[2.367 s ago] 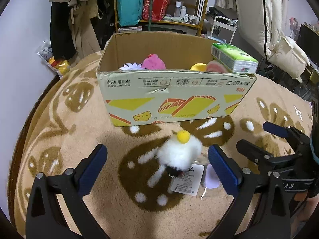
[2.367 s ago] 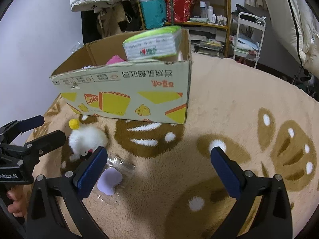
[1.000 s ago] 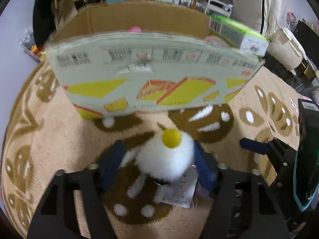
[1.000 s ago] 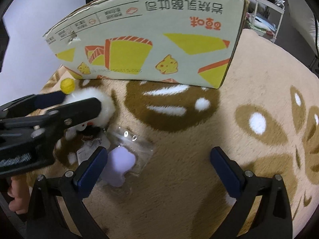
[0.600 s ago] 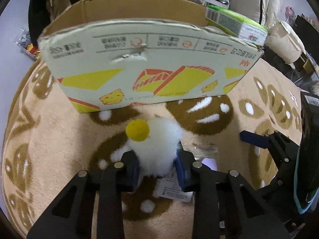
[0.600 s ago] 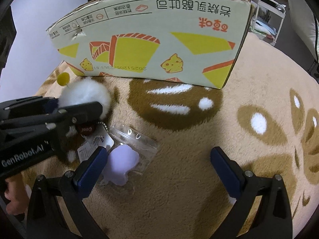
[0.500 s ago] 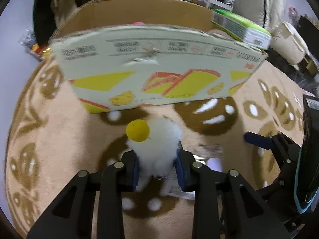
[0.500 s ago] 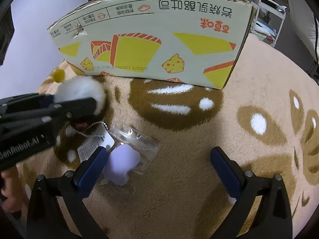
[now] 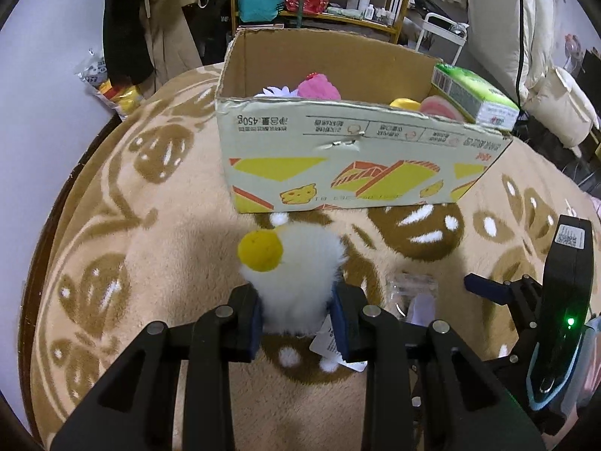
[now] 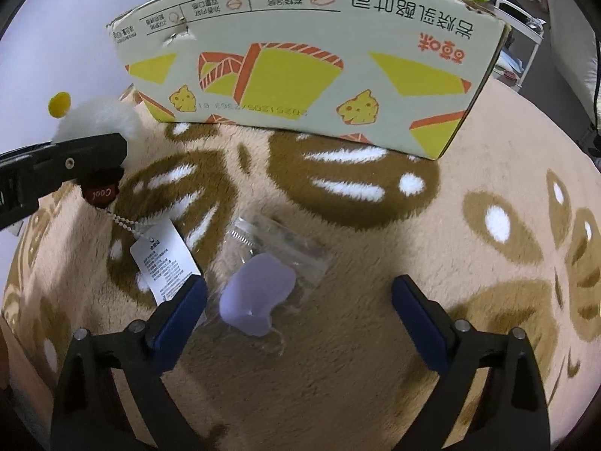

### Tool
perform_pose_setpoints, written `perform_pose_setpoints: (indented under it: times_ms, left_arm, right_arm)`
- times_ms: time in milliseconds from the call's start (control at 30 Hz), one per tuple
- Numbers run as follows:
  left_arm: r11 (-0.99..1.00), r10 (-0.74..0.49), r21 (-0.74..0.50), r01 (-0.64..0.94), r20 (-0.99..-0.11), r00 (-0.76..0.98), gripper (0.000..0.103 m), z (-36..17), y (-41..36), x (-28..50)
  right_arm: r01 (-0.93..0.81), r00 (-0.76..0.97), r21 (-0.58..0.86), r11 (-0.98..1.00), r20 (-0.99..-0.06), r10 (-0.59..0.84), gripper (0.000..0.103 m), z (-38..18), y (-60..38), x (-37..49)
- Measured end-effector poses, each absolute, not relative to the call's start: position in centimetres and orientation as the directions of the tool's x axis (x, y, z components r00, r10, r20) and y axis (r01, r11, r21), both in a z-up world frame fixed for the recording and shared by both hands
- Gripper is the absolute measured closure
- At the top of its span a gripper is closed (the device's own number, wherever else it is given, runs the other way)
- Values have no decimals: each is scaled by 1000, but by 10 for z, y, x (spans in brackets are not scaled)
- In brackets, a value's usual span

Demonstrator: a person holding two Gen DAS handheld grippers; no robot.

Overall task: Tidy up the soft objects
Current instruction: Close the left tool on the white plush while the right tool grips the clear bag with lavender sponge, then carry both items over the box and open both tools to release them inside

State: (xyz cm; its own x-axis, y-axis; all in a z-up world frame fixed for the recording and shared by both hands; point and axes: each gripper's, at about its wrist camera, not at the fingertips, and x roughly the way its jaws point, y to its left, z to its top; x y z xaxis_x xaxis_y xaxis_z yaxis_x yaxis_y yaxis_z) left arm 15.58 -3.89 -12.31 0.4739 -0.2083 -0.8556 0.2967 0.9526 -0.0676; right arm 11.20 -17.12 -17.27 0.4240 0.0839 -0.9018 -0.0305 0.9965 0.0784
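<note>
Left wrist view: left claw (image 9: 296, 319) pinches fluffy white plush (image 9: 300, 274); right claw (image 10: 298, 308) gapes wide, holding nothing.

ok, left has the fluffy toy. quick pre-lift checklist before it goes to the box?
1. Left gripper shut on white fluffy toy, a finger on each side: ok.
2. Hang tag dangles on its bead chain, may snag on the box edge: not ok.
3. Cardboard box open-topped, room on its left side: ok.
4. Right gripper open, apart from the toy: ok.
5. Bagged purple item lies on rug, off the lift path: ok.
6. Grip firmness: cannot tell.
</note>
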Motion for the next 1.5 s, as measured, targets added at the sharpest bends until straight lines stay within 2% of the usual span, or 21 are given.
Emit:
perform_pose_setpoints:
  times_ms: [267,300,333,367,600,867,1267,1500]
  left_arm:
    - [956,-198,-56,289,-849,490,74,-119,-40,148]
    - [956,-199,-59,286,-848,491,74,-118,-39,148]
    - [957,-200,-61,284,-847,492,74,-117,-38,148]
    - [958,-200,-63,281,-846,495,74,-117,-37,147]
    - [961,-196,-61,271,-839,508,74,-113,-36,139]
    - [967,-180,-48,251,-825,535,74,-111,-33,134]
    - [962,-221,-44,268,-703,676,74,-77,-34,114]
    - [952,-254,-85,294,-755,605,74,-92,-39,124]
  right_arm:
    - [-30,425,13,999,-905,25,20,-174,-142,103]
    - [-39,429,1,999,-903,17,28,-174,-139,102]
    - [-49,440,-17,999,-898,6,41,-173,-135,100]
    - [-57,452,-25,998,-892,3,44,-171,-133,98]
    - [-86,469,66,994,-878,98,57,-166,-136,97]
    - [-64,543,128,990,-828,142,58,-146,-146,89]
    - [-70,714,169,983,-680,168,58,-79,-179,69]
    - [-67,739,171,983,-654,164,58,-70,-195,72]
